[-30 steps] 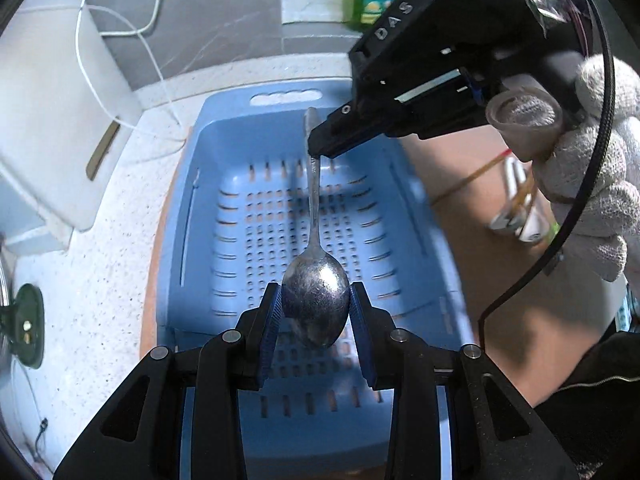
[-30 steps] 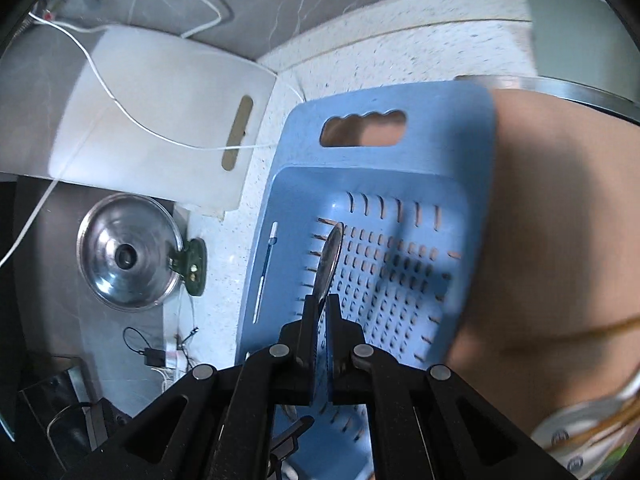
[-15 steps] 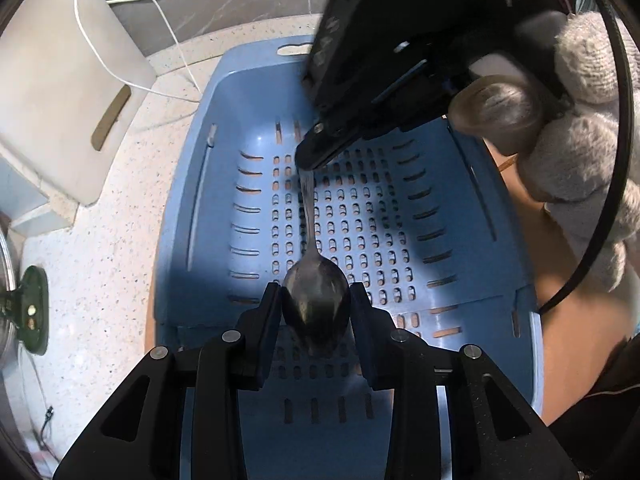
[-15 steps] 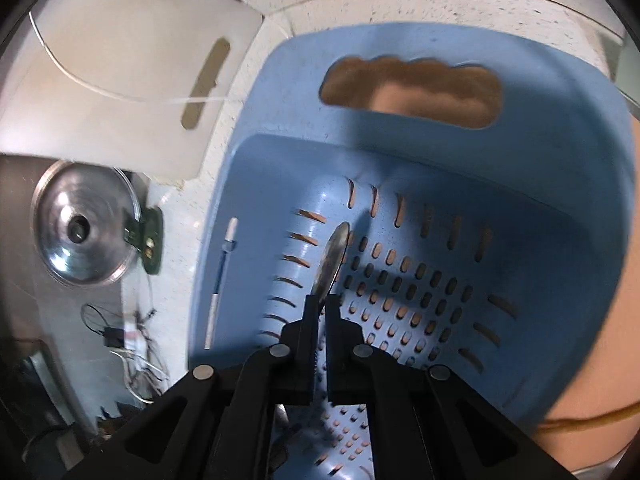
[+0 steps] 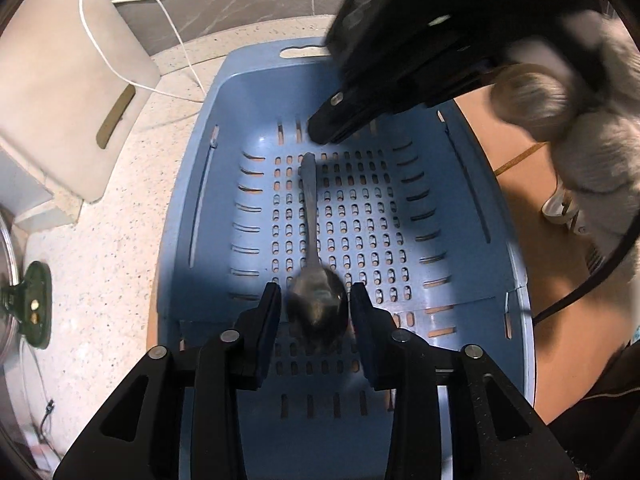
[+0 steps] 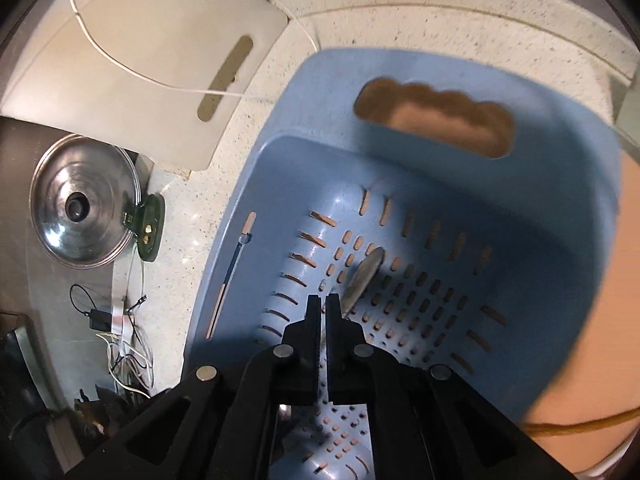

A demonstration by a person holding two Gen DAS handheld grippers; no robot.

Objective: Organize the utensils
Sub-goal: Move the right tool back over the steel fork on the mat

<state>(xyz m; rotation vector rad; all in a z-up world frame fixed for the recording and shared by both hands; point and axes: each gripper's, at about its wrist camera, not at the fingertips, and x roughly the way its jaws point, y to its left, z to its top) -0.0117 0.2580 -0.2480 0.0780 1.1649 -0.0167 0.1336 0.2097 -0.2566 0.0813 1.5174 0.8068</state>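
A metal spoon [image 5: 314, 280] lies in the blue slotted basket [image 5: 460, 184], bowl toward me, handle pointing away. My left gripper [image 5: 316, 312] is open, its pads on either side of the spoon bowl with small gaps. My right gripper [image 5: 326, 130] hovers just above the handle tip, apart from it. In the right wrist view the spoon [image 6: 362, 280] lies just beyond the right gripper [image 6: 323, 300], whose fingers stand a narrow slit apart with nothing between them.
A white cutting board [image 5: 60, 92] with a white cable [image 5: 132, 76] stands at the left. A steel pot lid [image 6: 80, 208] lies beyond the basket's left side. More utensils [image 5: 560, 208] lie at the right on the orange mat [image 5: 568, 344].
The spoon has gone down into the basket and both grippers have let go of it. The right gripper has lifted off the handle tip.
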